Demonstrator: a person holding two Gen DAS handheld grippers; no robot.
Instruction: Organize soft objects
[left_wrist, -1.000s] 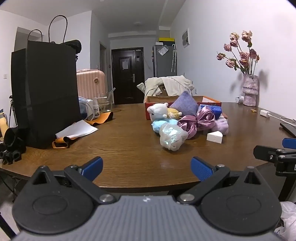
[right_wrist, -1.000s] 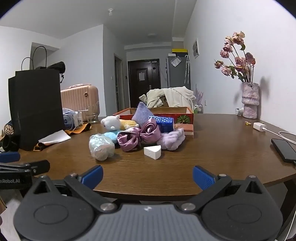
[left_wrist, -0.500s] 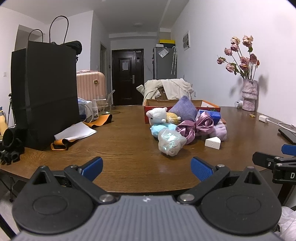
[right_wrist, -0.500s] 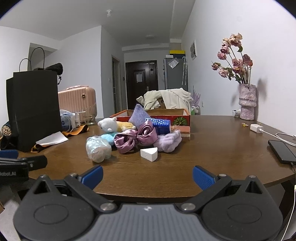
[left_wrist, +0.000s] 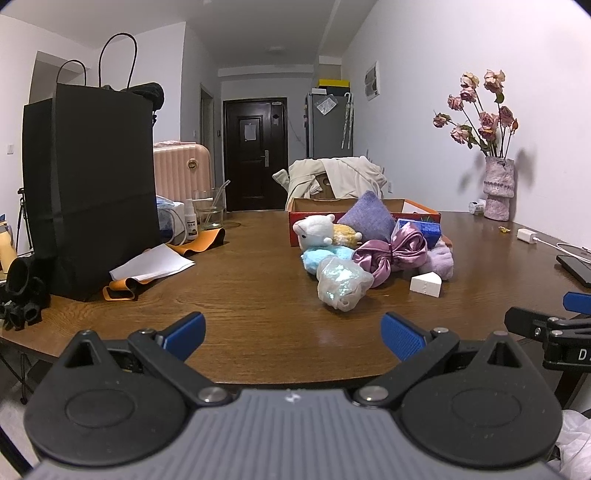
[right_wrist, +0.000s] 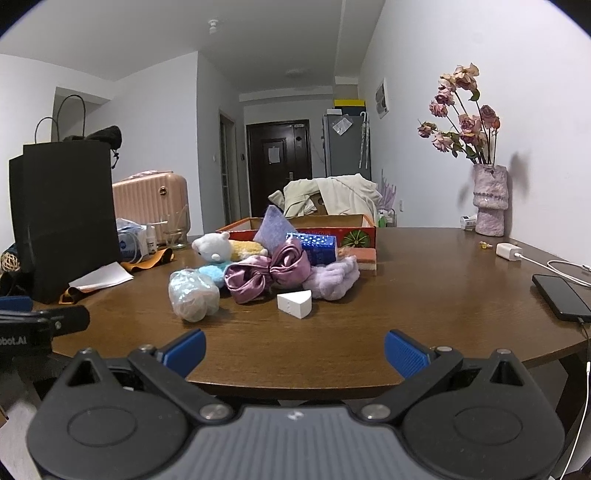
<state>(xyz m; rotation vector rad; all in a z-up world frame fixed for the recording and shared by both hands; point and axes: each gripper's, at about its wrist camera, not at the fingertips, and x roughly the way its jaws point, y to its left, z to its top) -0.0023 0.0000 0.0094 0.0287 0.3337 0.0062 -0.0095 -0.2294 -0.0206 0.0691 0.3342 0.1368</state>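
Near the middle of both frames, on the brown table (left_wrist: 258, 295), a heap of soft things lies in front of an open red box (right_wrist: 354, 230): a white plush toy (left_wrist: 314, 230), a purple cushion (left_wrist: 367, 218) leaning at the back, a shiny purple bow (right_wrist: 267, 273), a lilac fluffy piece (right_wrist: 332, 280), a light blue fluffy piece (left_wrist: 327, 256) and, nearest the camera, a pale bundle in clear wrap (left_wrist: 341, 282). A white wedge (right_wrist: 295, 302) sits just beside the bow, and a blue glittery box (right_wrist: 314, 247) rests behind it. At the bottom of its frame the left gripper (left_wrist: 291, 330) hangs over the near table edge with its jaws spread wide and nothing between them; the right gripper (right_wrist: 293, 349) is likewise wide apart and empty, well short of the heap. Nothing has been picked up, so this looks like the approach before a first grasp. The likely next move is to reach forward to the nearest soft item, probably the wrapped bundle, close gently on its bulk, and carry it into the red box. A black bag (left_wrist: 92, 192) stands at the left of the frame, clear of the path.
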